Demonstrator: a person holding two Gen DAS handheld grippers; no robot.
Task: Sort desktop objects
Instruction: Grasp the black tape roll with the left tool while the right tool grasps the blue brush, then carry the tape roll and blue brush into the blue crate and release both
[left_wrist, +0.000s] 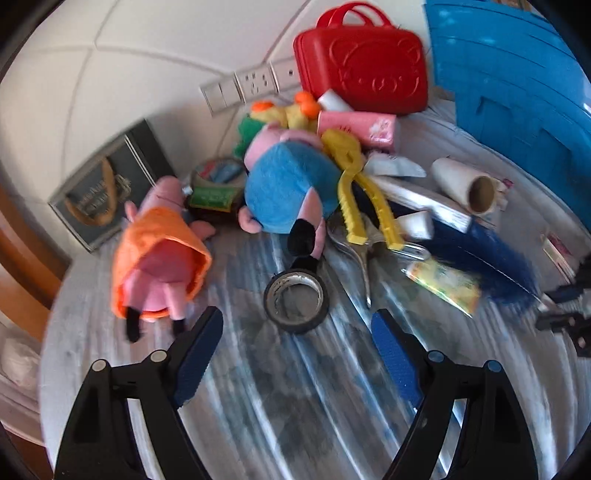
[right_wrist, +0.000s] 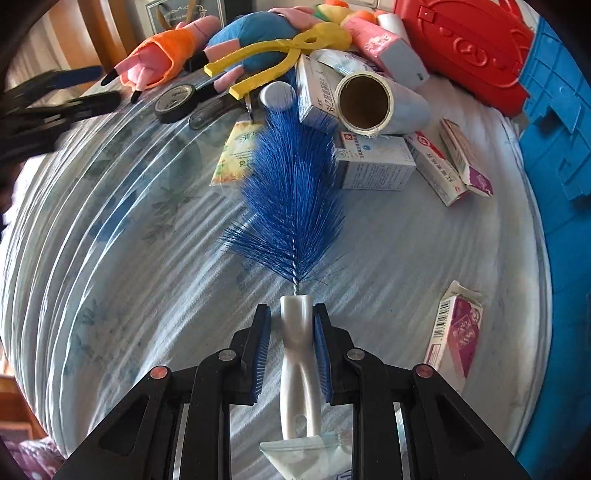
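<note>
Right gripper (right_wrist: 291, 325) clamps white handle of blue brush (right_wrist: 291, 192), bristles toward clutter. Left gripper (left_wrist: 295, 325) wide apart, empty, tape roll (left_wrist: 296, 301) just ahead; view blurred, contact unclear.

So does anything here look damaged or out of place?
Yes. The purple-and-white carton near the table's right edge has a torn-open, ragged top flap. A second carton further back is torn at its near end too. Everything else is just an unsorted pile.

Bright daylight, striped shadows across the tablecloth (right_wrist: 110, 221), motion blur in left view, fisheye bending, dark corners.
</note>
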